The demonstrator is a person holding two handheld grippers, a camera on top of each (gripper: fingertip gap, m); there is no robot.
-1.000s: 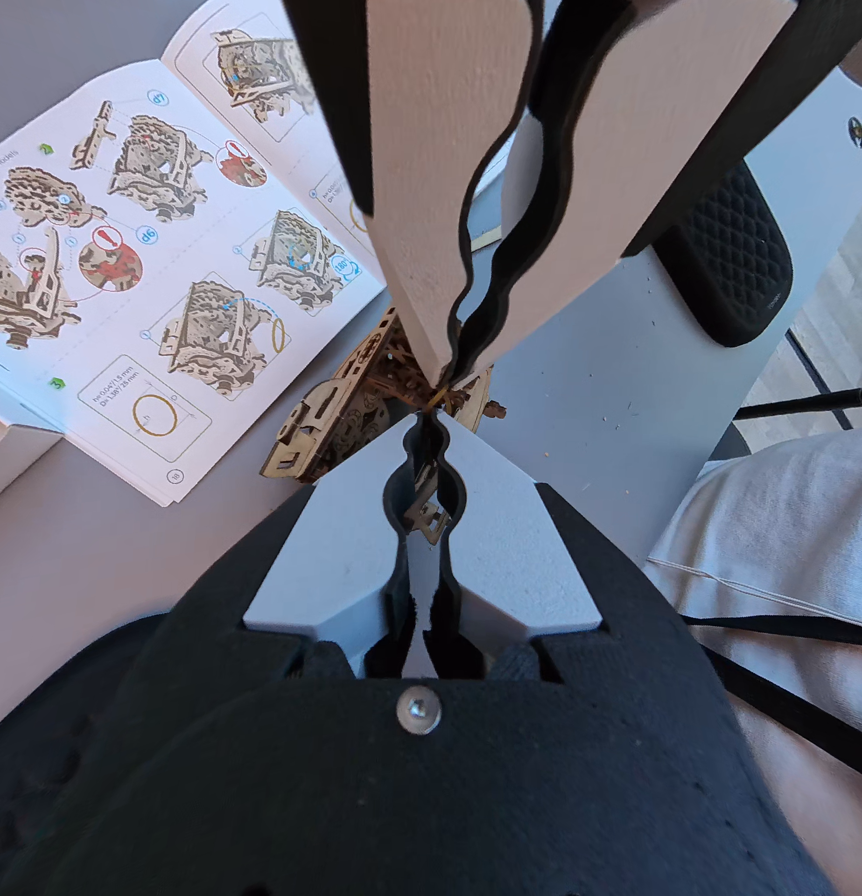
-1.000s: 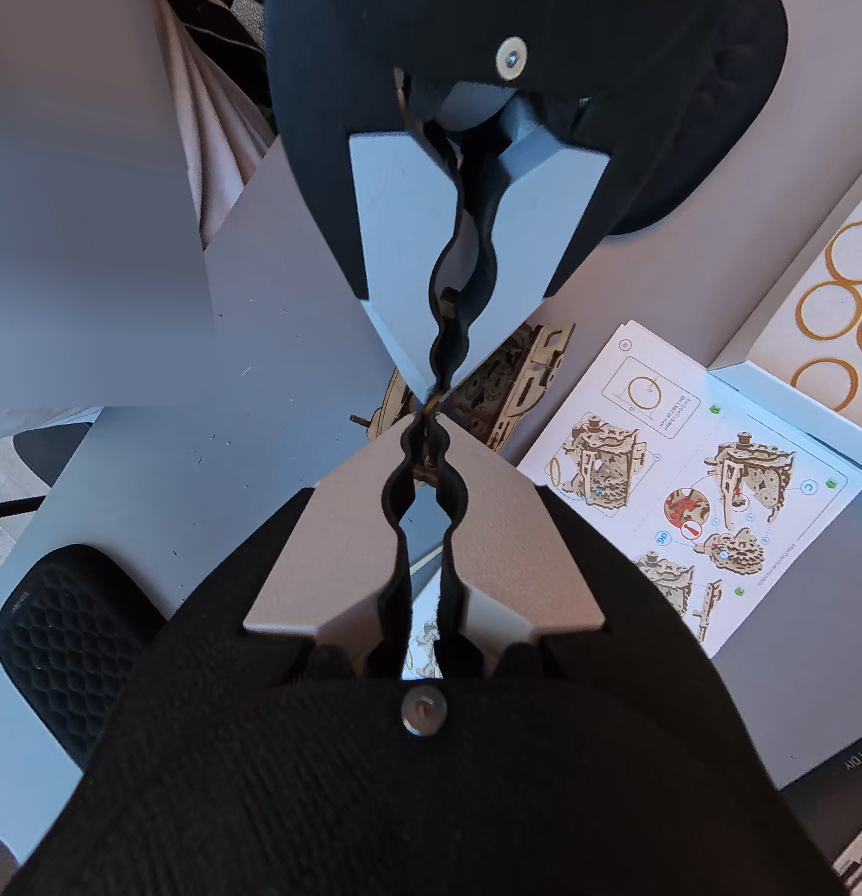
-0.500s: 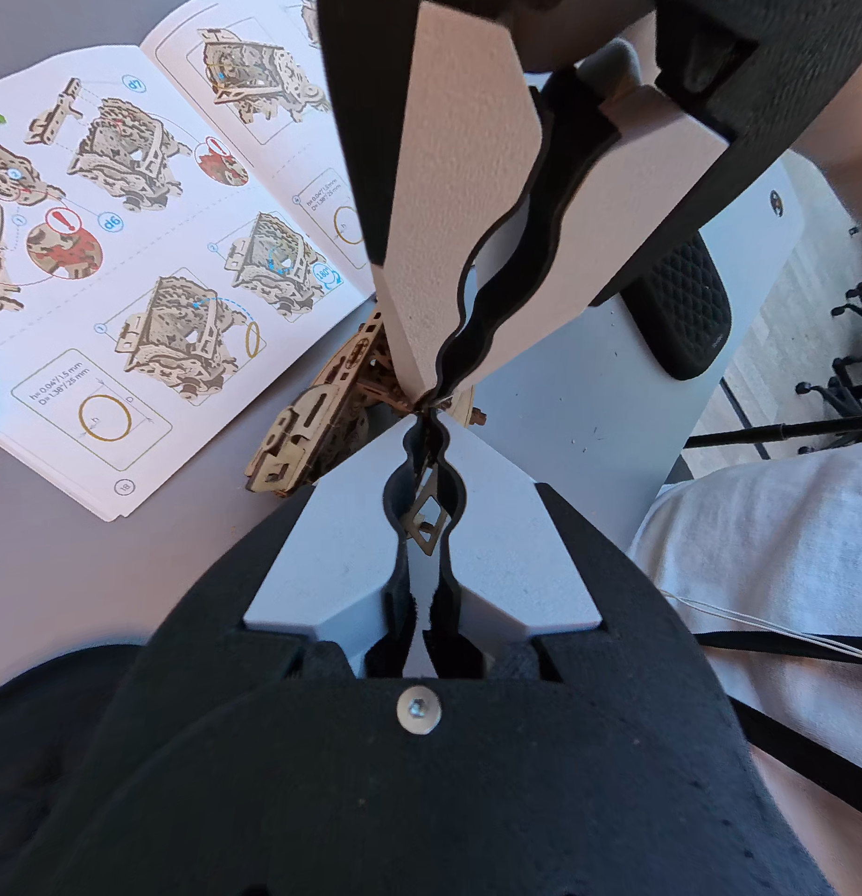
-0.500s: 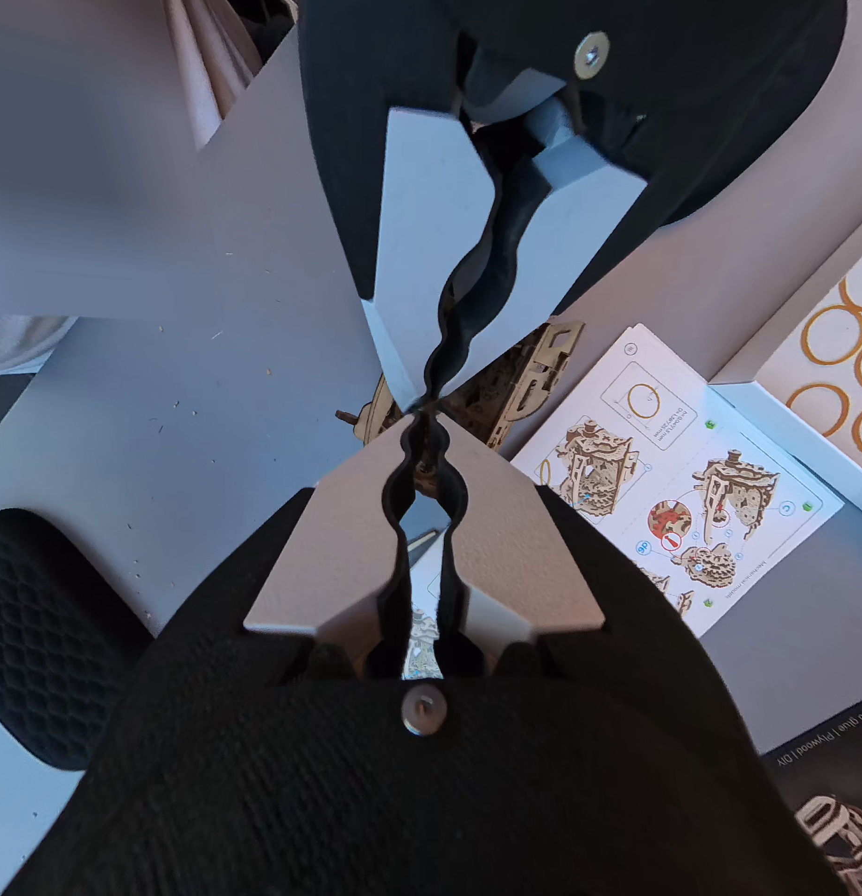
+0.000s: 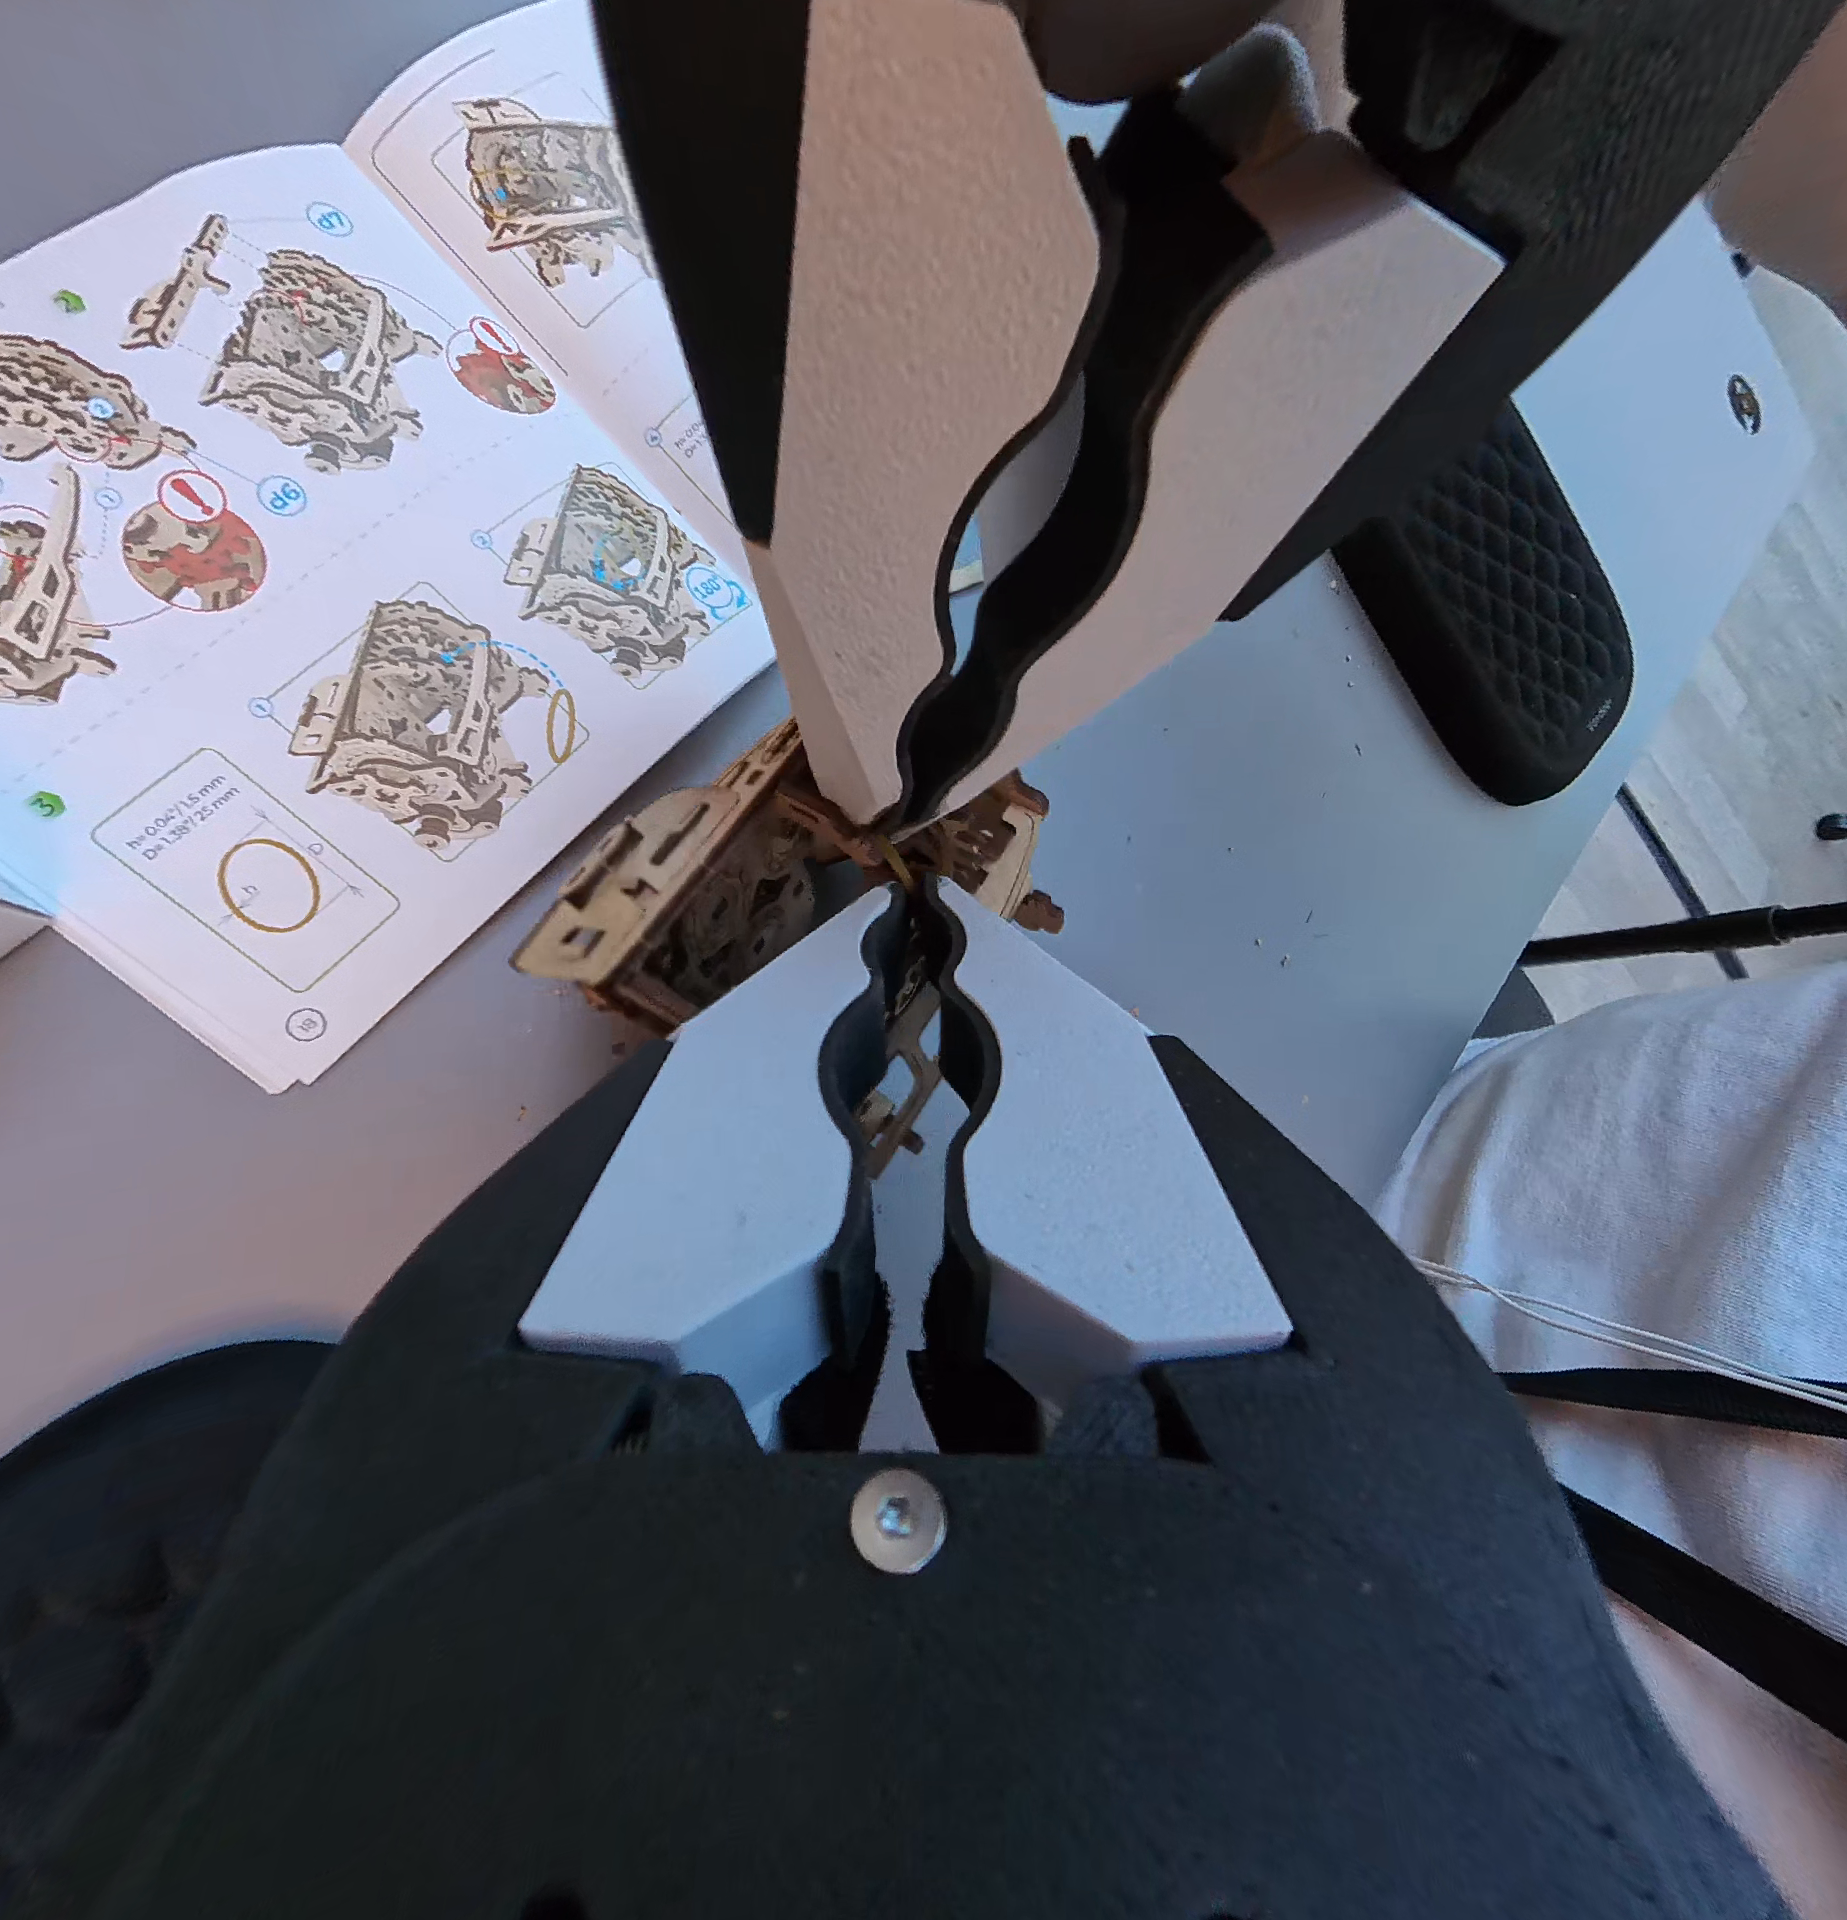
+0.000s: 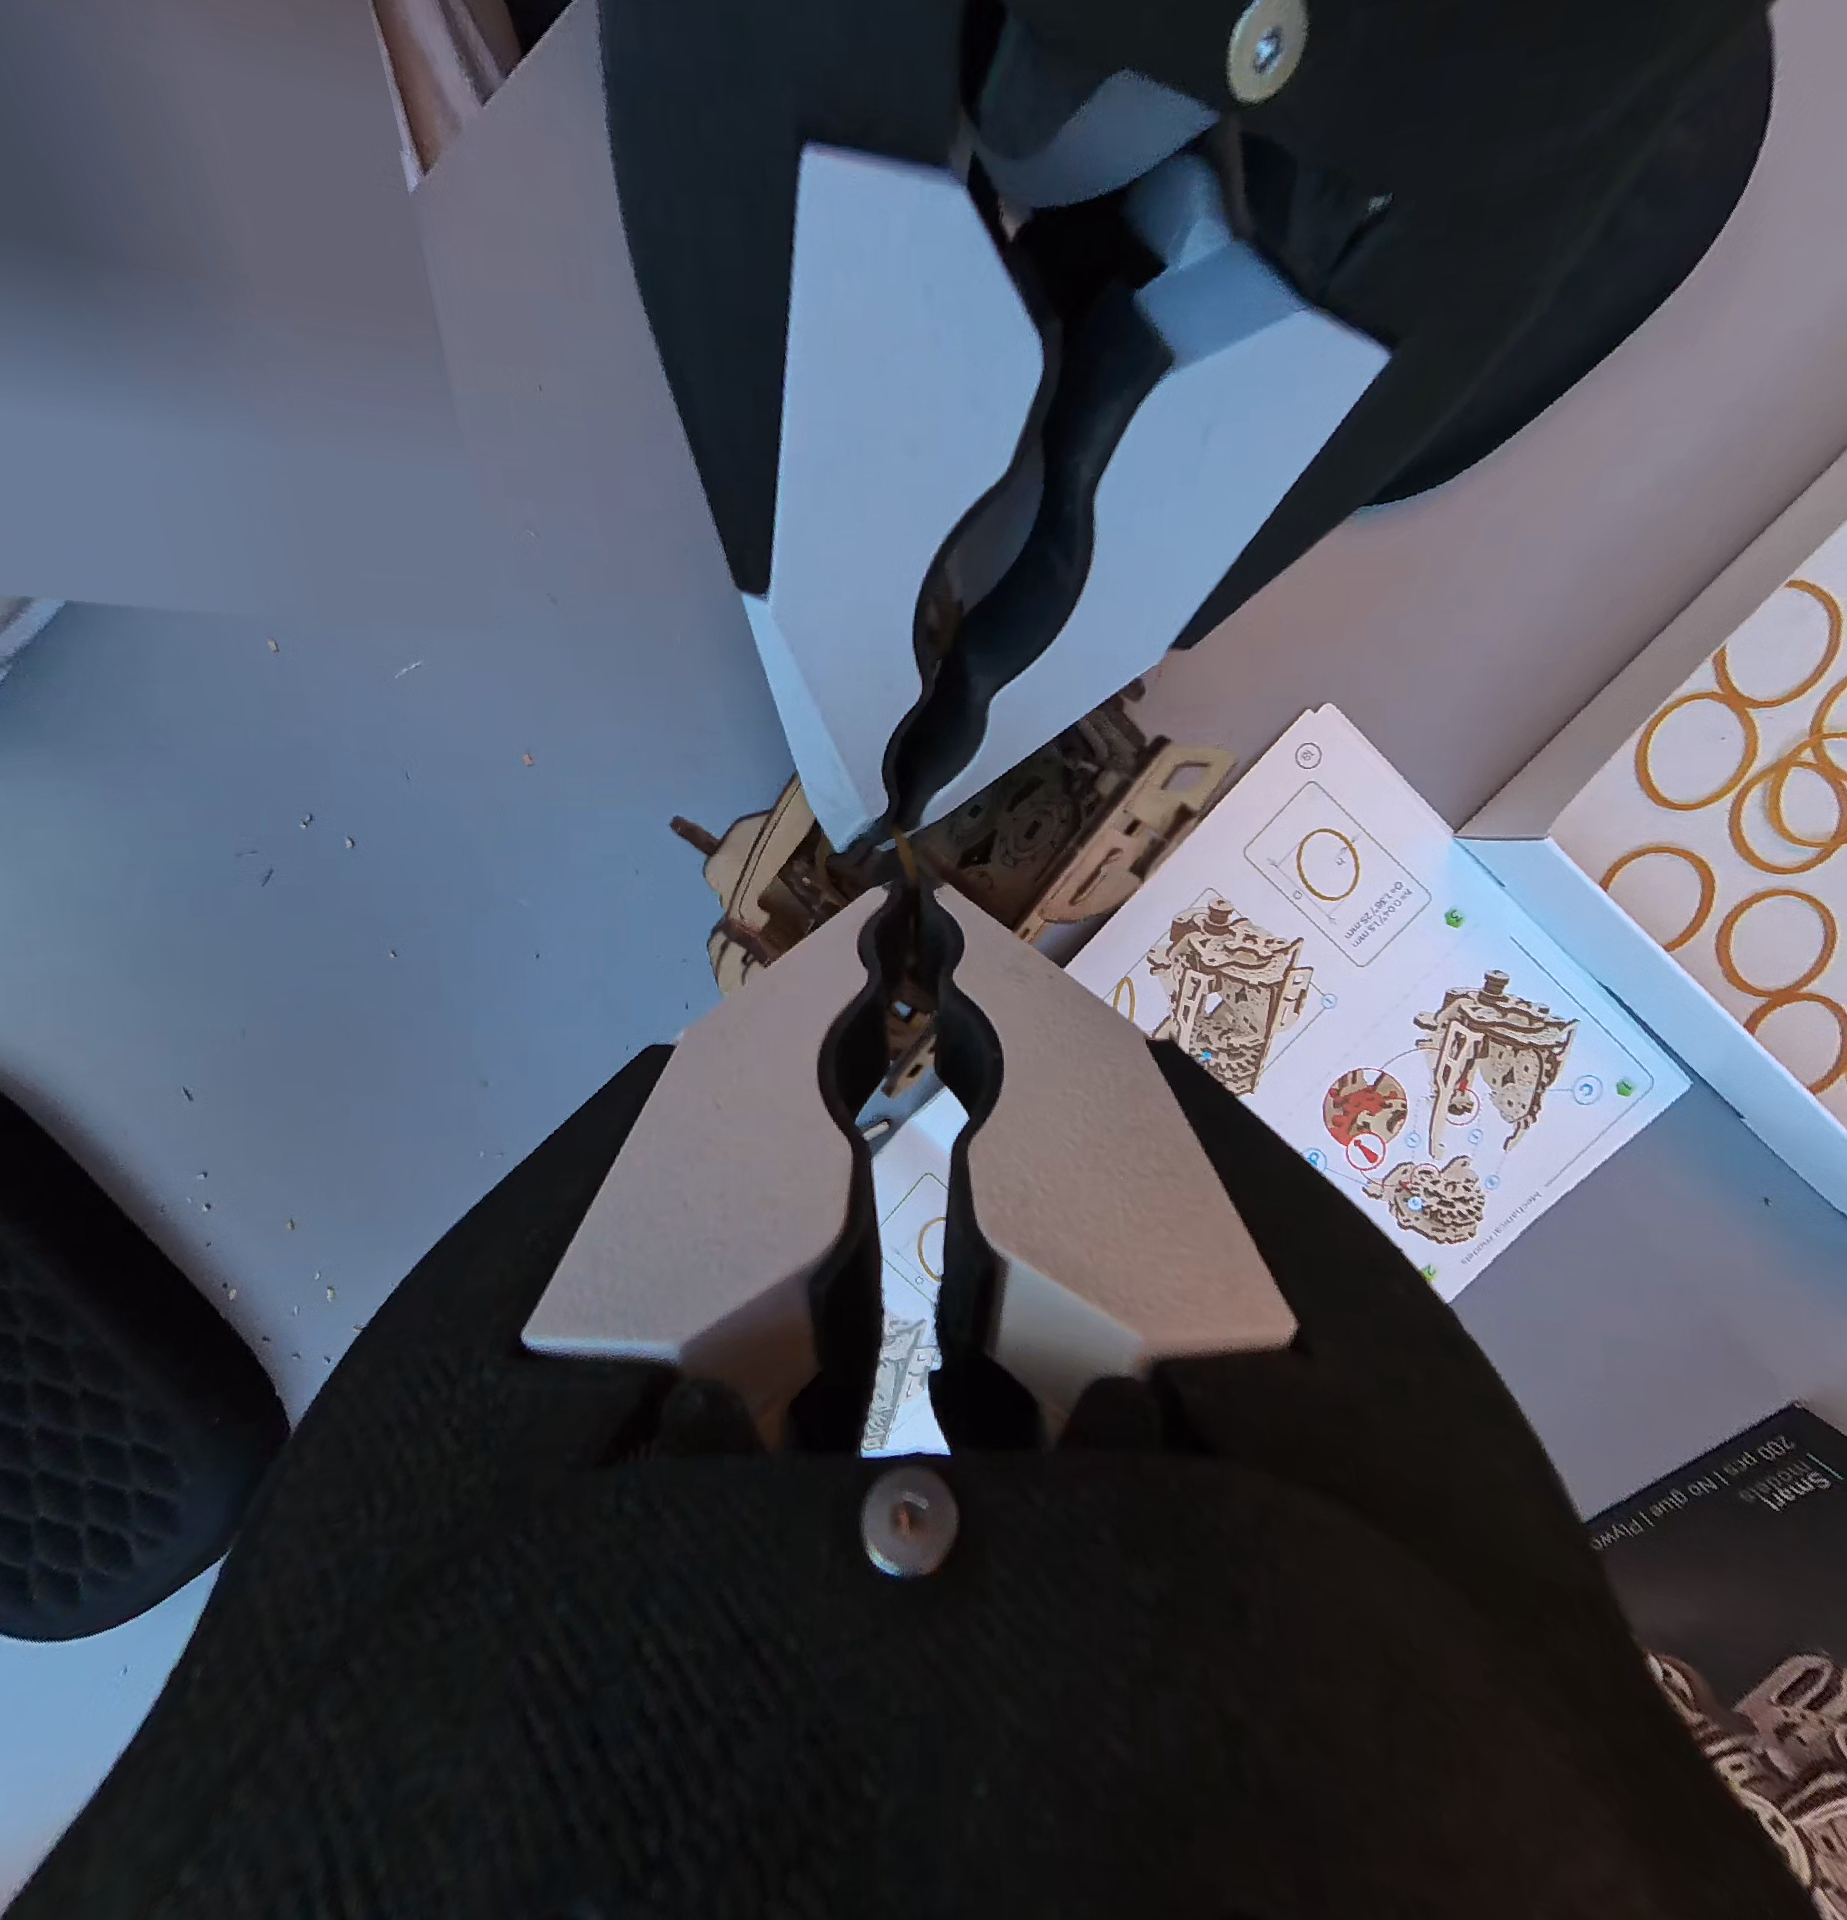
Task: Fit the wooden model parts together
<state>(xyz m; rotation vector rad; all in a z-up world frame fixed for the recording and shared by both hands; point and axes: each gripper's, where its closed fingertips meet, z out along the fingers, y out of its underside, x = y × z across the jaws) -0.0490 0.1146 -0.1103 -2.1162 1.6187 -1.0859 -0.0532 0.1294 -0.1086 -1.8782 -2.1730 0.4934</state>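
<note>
Both claws have tilted since a second ago, and I've got left claw (image 5: 911, 902) and right claw (image 6: 903, 902) clenched tip-to-tip on a band (image 5: 895, 862) over the model (image 5: 680, 914) on the table (image 5: 1262, 831); overpulling could snap it off toward 12 o'clock.

Centre of the left wrist view: we record the wooden model (image 5: 680, 914) on the table (image 5: 1262, 831), with the instruction booklet (image 5: 306, 582) at upper left, touching it, and a padded rest (image 5: 1501, 613) at the table's upper right edge. In the right wrist view the booklet (image 6: 1418, 1039) lies right of the model (image 6: 1085, 831). Beyond it, at the right edge, we note a tray (image 6: 1584, 935) holding rubber bands (image 6: 1781, 831).
</note>
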